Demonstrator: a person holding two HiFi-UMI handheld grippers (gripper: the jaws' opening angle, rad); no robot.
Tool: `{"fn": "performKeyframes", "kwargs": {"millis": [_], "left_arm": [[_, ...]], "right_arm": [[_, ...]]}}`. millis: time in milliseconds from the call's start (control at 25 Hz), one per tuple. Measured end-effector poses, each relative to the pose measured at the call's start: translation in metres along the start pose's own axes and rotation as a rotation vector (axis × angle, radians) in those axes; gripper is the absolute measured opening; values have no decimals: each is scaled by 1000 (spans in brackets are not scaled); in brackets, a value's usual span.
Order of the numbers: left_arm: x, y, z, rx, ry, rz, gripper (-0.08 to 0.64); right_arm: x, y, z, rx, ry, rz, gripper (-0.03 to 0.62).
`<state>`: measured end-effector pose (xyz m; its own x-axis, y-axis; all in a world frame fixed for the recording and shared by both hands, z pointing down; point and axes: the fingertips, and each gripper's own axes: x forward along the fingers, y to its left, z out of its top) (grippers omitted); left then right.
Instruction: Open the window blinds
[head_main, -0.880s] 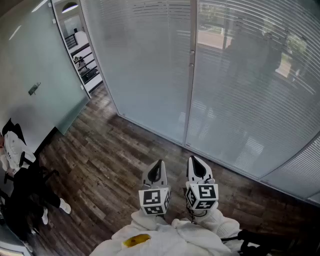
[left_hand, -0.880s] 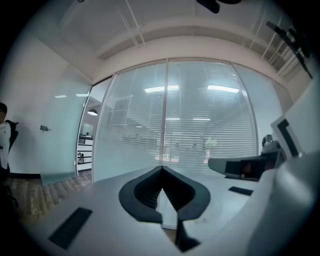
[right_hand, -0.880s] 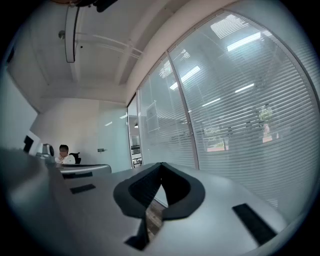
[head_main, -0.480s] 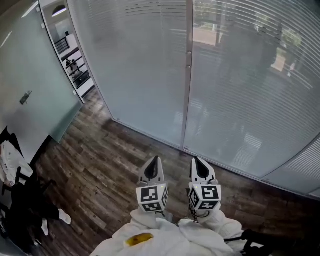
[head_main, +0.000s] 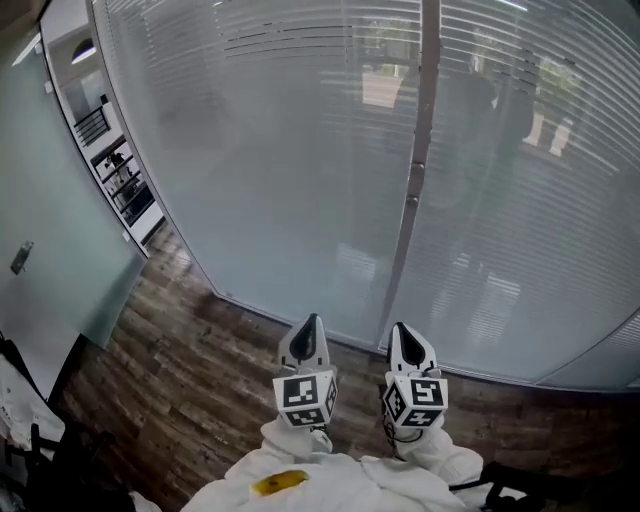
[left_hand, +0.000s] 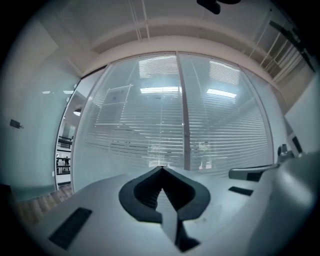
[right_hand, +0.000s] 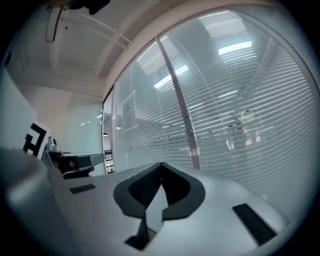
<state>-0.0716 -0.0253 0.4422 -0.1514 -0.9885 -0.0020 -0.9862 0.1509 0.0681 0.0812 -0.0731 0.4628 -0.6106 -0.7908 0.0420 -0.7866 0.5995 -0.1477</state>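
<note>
White slatted window blinds (head_main: 300, 150) hang behind a glass wall and fill the upper part of the head view, split by a grey vertical mullion (head_main: 412, 190). The same blinds (left_hand: 150, 125) and blinds (right_hand: 240, 110) show in both gripper views. My left gripper (head_main: 308, 322) and right gripper (head_main: 403, 330) are held side by side, level, pointing at the glass a short way off. Both are shut with nothing between the jaws, tips meeting at the left gripper (left_hand: 161, 168) and the right gripper (right_hand: 160, 164).
Dark wood plank floor (head_main: 170, 360) runs up to the glass. A frosted glass partition (head_main: 50, 230) stands at the left, with a doorway to a further room (head_main: 115, 170) behind it. Dark bags and white items (head_main: 30, 450) lie at bottom left.
The head view has swung left and closer to the glass; the mullion now stands right of centre. Both grippers keep their side-by-side pose, shut.
</note>
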Motion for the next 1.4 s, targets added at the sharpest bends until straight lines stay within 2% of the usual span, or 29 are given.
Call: {"fn": "performKeyframes", "kwargs": {"millis": [160,320,600,720,880,1080,1160,1200,1240,1400], "left_arm": [[84,65,6,17,16,-56,-2],[145,90,12,26,23,-134,-2],[210,76,22,5,-10,-250,-2],[225,72,25,-3,-20,-263,-2],[234,60,17,-19,22,-274,-2],[242,41,13,-6,28,-303,-2],[245,36,11,-7,38,-314,-2],[246,34,13,-4,36,-322,-2],[248,31,16,0,30,-329,-2],[255,21,22,1,14,-342,-2]], "right_arm": [[98,17,12,14,-39,-59,11],[148,21,21,13,-54,-130,11],[190,-11,30,15,-66,-242,11],[199,-17,39,-2,-92,-249,11],[203,-28,45,-26,-94,-265,11],[213,-51,53,-44,-89,-259,12],[218,-67,69,-103,-80,-286,18],[221,-75,85,-168,-85,-307,59],[224,-81,105,-251,-94,-329,102],[234,-98,171,-633,-83,-423,126]]}}
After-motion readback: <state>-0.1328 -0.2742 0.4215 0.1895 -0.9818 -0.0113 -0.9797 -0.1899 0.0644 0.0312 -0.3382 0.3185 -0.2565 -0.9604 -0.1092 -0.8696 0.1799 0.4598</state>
